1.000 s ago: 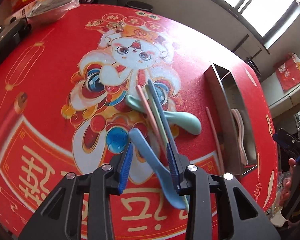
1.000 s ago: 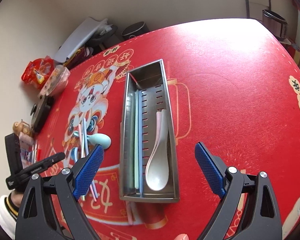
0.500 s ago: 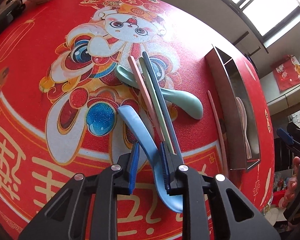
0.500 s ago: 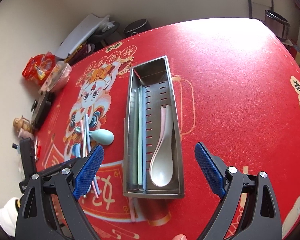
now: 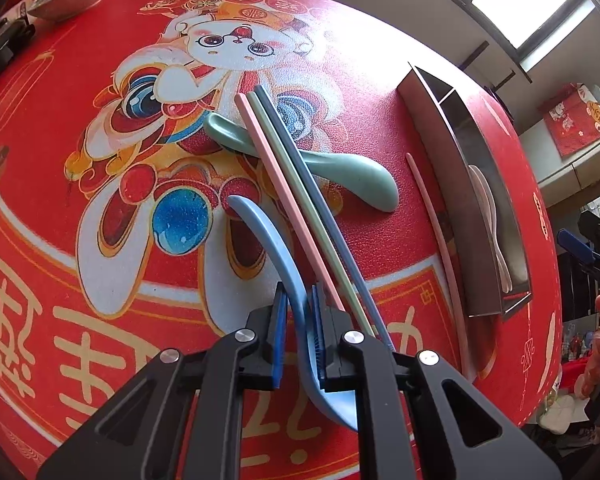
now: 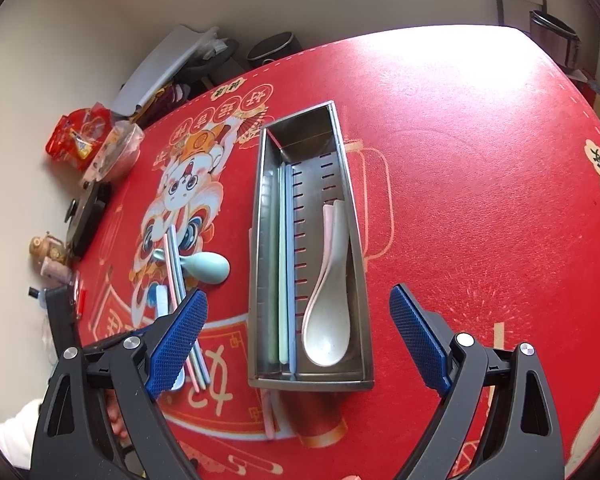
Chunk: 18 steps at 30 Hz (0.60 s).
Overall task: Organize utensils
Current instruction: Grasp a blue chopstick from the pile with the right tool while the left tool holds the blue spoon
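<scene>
- the left gripper (image 5: 300,330) has just been closing, and its jaws are now pinched on the handle of the blue spoon (image 5: 278,256), which lies on the red worktop (image 5: 100,240) with its bowl hidden under the gripper.
- the right gripper (image 6: 298,334) hangs over the near end of the steel utensil tray (image 6: 260,240) with its jaws spread wide and nothing between them.
- the tray already holds a white spoon (image 6: 326,320) in its wide compartment and a green and a blue chopstick in the narrow one.
- risk: the grip sits on the spoon's thin curved handle, so on lifting the heavier bowl may swing down and the spoon pivot or slip out.
- risk: the pink chopstick (image 5: 288,200), green chopstick (image 5: 312,216) and dark blue chopstick (image 5: 332,224) run just beside the jaws, their near ends out of sight under the gripper; a lift could snag and scatter them.
- these three rest across the mint-green spoon (image 5: 340,176), so a knock may roll them off it.
- a loose pink chopstick (image 5: 432,216) lies on the worktop along the tray's wall; a low carry towards the tray could push it.
</scene>
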{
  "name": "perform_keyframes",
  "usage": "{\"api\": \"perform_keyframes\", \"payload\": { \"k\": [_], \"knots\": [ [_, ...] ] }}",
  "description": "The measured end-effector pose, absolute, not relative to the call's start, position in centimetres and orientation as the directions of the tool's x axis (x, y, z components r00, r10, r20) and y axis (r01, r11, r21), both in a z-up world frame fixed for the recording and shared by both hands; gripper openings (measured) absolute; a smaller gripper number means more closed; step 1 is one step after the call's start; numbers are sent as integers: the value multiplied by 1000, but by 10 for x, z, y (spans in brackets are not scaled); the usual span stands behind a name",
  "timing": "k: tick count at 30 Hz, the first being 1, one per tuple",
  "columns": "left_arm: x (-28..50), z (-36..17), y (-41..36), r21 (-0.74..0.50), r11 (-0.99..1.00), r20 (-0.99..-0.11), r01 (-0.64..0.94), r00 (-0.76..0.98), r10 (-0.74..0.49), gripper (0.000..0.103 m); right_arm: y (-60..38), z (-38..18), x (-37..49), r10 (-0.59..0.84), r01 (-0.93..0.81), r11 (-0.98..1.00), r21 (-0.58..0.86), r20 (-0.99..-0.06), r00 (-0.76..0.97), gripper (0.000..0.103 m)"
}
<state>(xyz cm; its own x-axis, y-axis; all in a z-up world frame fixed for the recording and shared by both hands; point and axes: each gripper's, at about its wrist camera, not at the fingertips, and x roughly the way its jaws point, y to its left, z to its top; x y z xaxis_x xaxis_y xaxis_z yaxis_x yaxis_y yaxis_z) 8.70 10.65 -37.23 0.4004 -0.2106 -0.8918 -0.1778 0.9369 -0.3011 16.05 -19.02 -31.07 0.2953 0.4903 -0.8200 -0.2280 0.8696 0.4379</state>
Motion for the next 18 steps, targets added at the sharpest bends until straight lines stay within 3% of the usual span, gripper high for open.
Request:
{"api": "perform_keyframes", "payload": {
  "k": [18],
  "knots": [
    [53, -333, 151, -330, 921, -843, -207, 504, -189, 6, -108, -296, 154, 532, -453, 797, 400, -820, 213, 89]
  ]
}}
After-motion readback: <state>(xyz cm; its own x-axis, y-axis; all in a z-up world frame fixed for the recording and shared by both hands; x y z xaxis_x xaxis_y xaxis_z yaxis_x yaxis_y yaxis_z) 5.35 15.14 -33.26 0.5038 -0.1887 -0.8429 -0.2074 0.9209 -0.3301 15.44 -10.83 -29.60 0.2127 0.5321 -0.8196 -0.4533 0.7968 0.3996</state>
